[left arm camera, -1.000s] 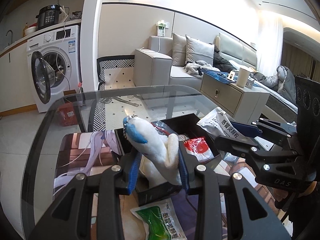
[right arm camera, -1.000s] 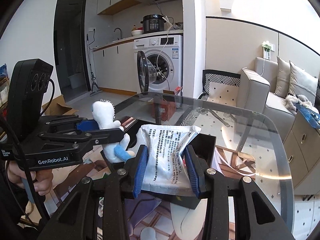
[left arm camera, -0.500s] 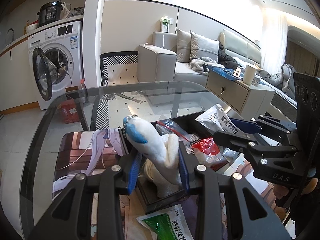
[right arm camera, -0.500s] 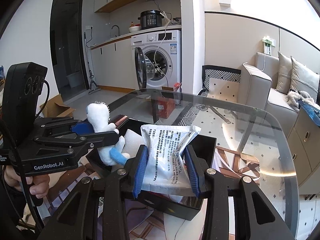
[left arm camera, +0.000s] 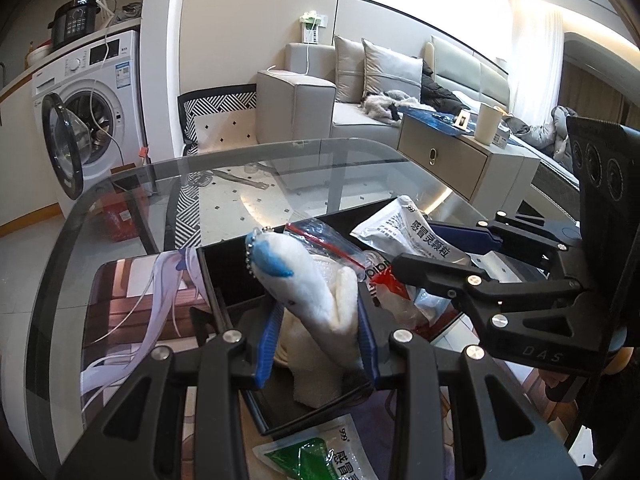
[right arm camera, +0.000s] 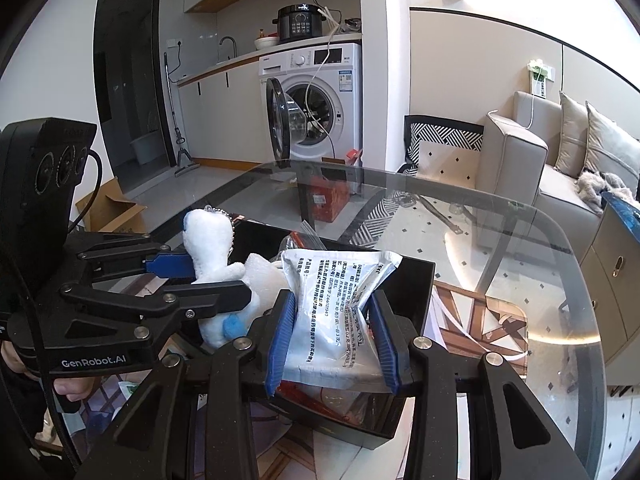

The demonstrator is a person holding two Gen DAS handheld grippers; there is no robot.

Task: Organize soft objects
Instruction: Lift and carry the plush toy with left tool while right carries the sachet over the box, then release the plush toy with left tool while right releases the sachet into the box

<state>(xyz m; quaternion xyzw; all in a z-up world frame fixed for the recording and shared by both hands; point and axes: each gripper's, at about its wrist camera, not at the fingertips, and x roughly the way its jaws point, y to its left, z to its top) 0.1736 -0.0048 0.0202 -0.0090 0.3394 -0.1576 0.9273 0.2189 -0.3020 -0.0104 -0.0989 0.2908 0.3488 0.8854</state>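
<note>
Two soft loads hang over the black bin (right arm camera: 416, 280): your left hand-held gripper (left arm camera: 316, 344) squeezes the light, squashy plush toy (left arm camera: 304, 296) mid-body, your right hand-held gripper (right arm camera: 332, 344) pinches the slippery, crinkly sachet (right arm camera: 340, 312) across its waist.

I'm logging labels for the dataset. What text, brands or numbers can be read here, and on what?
"GenRobot.AI": side of the left claw
"DAS": side of the right claw
"感冒灵颗粒": white sachet held in the right claw
"999" and "感冒": green sachet on the glass table
Sachet's back print, washing machine stickers, pressure cooker panel: too small to read.
</note>
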